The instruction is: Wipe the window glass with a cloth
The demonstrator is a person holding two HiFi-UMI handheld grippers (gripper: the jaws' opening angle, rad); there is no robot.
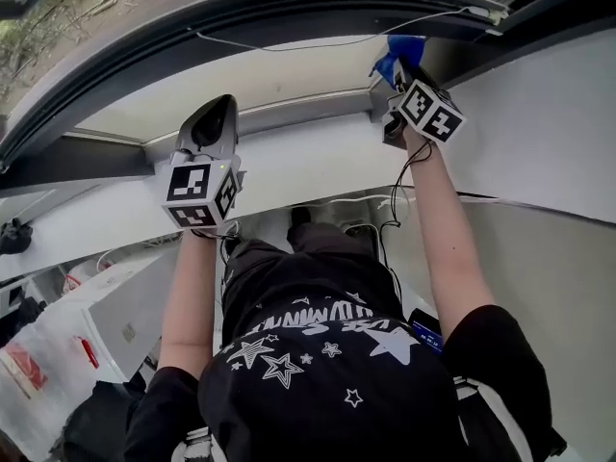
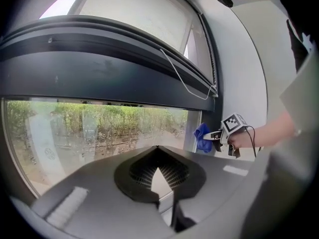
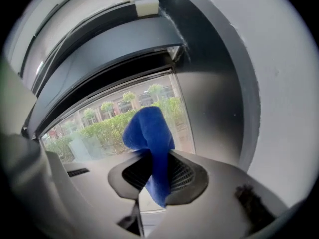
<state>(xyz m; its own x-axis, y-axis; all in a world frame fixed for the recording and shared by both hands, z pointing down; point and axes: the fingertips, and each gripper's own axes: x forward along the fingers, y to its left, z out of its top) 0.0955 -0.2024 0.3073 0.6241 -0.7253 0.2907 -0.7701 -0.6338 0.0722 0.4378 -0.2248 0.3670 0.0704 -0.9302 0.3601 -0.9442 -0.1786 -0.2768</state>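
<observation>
Blue cloth [image 3: 147,128] pinched in right tool [image 3: 152,168], near window glass [image 3: 89,128]

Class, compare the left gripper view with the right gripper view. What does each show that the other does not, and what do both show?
Only the left gripper view shows the right hand-held gripper from outside, with its marker cube and the person's hand, and the left hand-held gripper, jaws together and empty. Only the right gripper view shows the blue fabric cloth close up, clamped between that gripper's jaws, and buildings beyond the hedge. Both show the clear window glass, its dark frame, greenery outside and the cloth.
</observation>
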